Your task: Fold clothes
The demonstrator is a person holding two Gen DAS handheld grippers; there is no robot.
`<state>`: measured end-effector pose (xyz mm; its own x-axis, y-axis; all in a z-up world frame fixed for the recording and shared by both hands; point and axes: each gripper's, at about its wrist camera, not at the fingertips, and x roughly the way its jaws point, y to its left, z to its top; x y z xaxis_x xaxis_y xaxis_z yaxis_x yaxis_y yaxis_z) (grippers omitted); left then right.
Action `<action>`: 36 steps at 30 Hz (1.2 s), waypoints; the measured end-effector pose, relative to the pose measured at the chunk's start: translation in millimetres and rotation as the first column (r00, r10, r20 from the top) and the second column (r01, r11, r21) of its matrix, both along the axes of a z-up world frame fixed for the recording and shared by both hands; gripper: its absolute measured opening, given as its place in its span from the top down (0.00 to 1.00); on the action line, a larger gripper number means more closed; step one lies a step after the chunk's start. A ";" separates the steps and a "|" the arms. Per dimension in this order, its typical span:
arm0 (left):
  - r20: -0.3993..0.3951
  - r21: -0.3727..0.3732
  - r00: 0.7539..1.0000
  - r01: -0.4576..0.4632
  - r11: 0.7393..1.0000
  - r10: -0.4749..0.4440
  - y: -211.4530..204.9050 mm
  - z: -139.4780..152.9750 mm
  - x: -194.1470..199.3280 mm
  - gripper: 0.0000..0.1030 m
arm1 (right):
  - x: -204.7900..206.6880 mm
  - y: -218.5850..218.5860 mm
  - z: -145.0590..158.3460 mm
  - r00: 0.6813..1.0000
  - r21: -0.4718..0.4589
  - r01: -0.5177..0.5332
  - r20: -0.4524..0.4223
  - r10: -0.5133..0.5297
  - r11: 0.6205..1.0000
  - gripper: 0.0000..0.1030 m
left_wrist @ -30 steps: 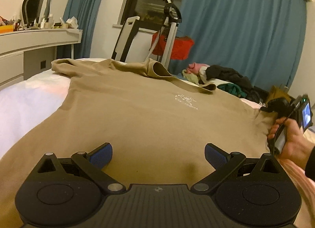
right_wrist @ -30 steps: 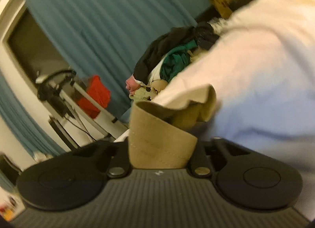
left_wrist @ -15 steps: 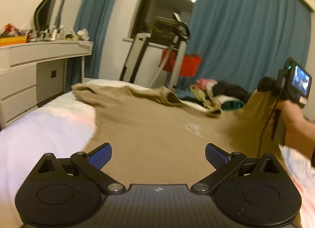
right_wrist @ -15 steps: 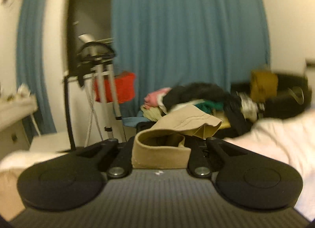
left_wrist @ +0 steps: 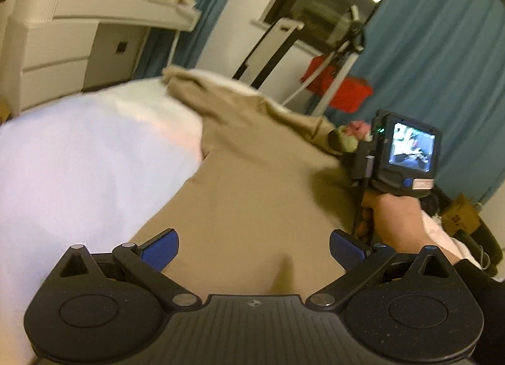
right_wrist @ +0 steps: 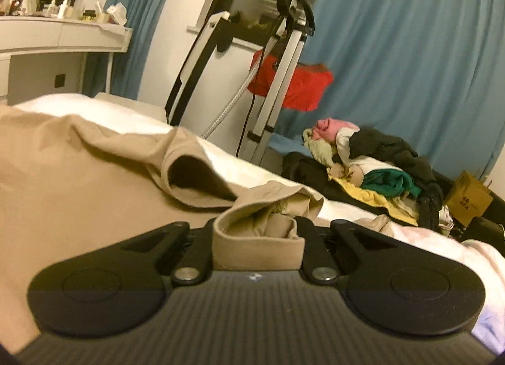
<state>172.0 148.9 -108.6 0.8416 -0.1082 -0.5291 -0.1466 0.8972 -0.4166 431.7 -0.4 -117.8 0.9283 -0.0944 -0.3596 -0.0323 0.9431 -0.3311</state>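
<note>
Left wrist view: the left gripper [left_wrist: 254, 246] hovers over a tan shirt [left_wrist: 252, 194] spread on a white bed [left_wrist: 79, 160], its blue-padded fingers [left_wrist: 159, 246] spread wide with nothing between them. The shirt lies flat below the fingers and bunches toward the far edge of the bed. To the right, a person's hand [left_wrist: 391, 220] grips the handle of the right gripper [left_wrist: 401, 156], whose small lit screen faces the camera; it sits at the shirt's right side. A white dresser [left_wrist: 63, 40] stands at the left and blue curtains [left_wrist: 442, 65] hang behind.

Right wrist view: the right gripper [right_wrist: 257, 238] is clamped on a folded band of the tan shirt [right_wrist: 79, 182] — the hemmed edge stands pinched between the closed fingers, the rest of the garment spreading left over the white bed [right_wrist: 126, 115]. Beyond lie a pile of clothes [right_wrist: 369, 166], a red bag [right_wrist: 293, 84] on a stand and a brown paper bag [right_wrist: 468, 197].
</note>
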 end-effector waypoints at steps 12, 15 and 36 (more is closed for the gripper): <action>0.064 0.035 0.994 0.083 0.996 -0.085 -26.2 5.1 -17.5 0.01 | -51.1 -39.8 56.1 0.977 0.351 -0.158 -0.078 0.196 0.923 0.00; 0.083 0.077 0.989 0.113 0.991 -0.119 -40.3 9.4 -24.7 0.01 | -97.2 -62.3 82.5 0.978 0.404 -0.171 -0.037 0.203 0.899 0.00; -0.103 -0.201 0.821 0.535 0.821 -0.561 -134.6 -11.2 -84.3 0.35 | -419.5 -252.1 98.0 0.997 0.750 0.034 0.017 -0.071 0.660 0.00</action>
<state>87.7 14.3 -119.9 0.5289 -0.6189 -0.5807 0.2771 0.7727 -0.5711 12.2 -252.6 -19.8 0.9459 0.1407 -0.2925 0.0212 0.8724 0.4883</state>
